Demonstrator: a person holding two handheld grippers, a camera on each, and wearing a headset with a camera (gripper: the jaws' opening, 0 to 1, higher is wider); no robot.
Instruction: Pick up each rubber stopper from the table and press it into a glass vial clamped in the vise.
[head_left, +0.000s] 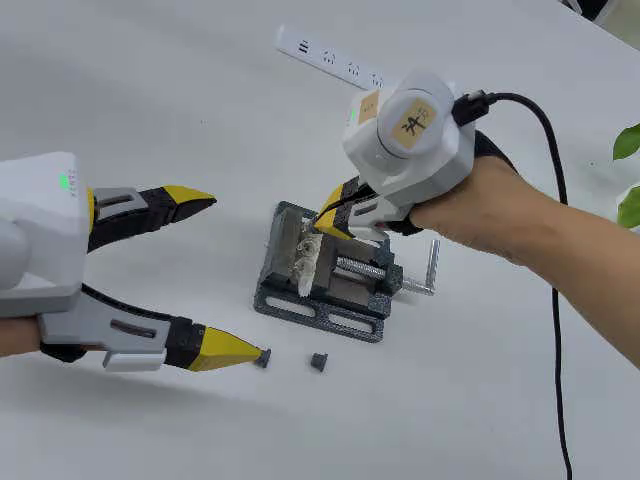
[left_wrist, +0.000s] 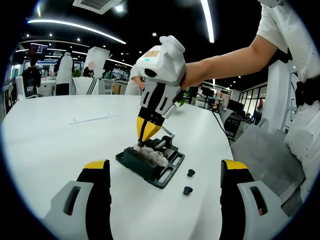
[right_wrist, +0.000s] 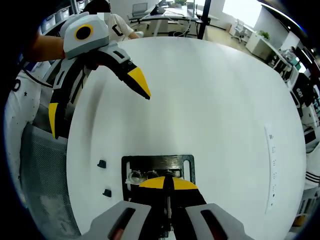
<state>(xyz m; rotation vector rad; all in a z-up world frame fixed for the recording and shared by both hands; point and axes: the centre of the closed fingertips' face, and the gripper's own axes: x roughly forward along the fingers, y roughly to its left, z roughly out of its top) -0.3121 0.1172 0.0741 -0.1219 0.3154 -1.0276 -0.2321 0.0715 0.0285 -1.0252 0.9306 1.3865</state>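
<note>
A dark vise (head_left: 322, 305) (left_wrist: 150, 165) (right_wrist: 180, 162) stands mid-table and clamps a row of glass vials (head_left: 305, 250) (right_wrist: 141, 175). My right gripper (head_left: 325, 215) (left_wrist: 144, 140) (right_wrist: 167, 182) is shut, its yellow tips pointing down onto the vial tops; whether anything sits between the tips is hidden. Two black rubber stoppers lie on the table in front of the vise, one stopper (head_left: 262, 358) (right_wrist: 102, 163) beside the other stopper (head_left: 318, 362) (right_wrist: 106, 192). My left gripper (head_left: 240, 278) (right_wrist: 100, 115) is open wide to the left of the vise, its lower tip right next to the nearer stopper.
A white power strip (head_left: 330, 58) (right_wrist: 272, 170) lies at the far side of the table. The vise's metal handle (head_left: 432, 265) sticks out to the right. A black cable (head_left: 555, 260) trails from the right gripper. Green leaves (head_left: 628, 170) show at the right edge.
</note>
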